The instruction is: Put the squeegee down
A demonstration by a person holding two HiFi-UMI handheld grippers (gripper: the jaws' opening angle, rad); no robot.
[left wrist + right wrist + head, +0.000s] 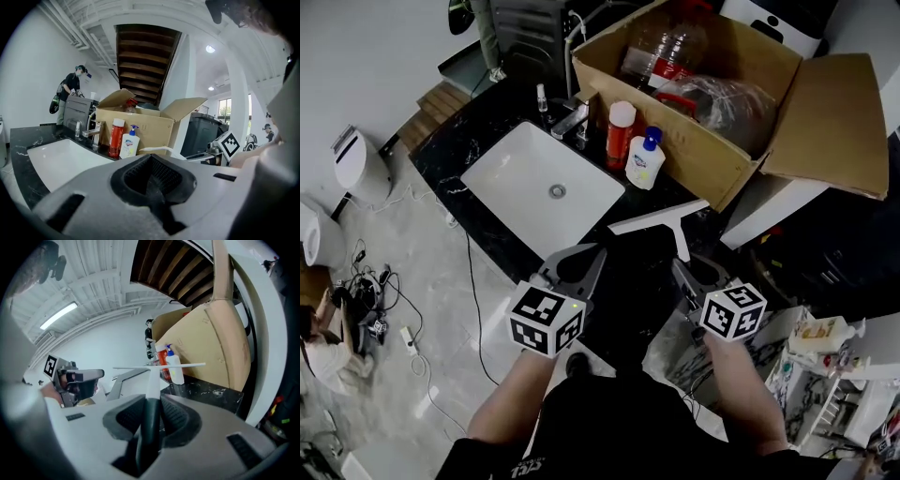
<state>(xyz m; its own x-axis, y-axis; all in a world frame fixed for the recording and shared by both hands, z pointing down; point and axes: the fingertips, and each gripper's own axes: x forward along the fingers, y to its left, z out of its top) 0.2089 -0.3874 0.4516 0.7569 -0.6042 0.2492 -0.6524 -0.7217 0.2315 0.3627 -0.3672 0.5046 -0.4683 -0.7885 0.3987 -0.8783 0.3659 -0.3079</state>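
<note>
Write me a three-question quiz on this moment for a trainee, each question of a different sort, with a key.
1. True or false: the left gripper is shut with nothing between its jaws.
2. Multiple choice: what stands right beside the red bottle, in front of the cardboard box? A) a white pump bottle B) a mug C) a sponge
3. Fill in: the right gripper is closed on the squeegee by its ____.

Key: 1 true; 2 A; 3 handle.
</note>
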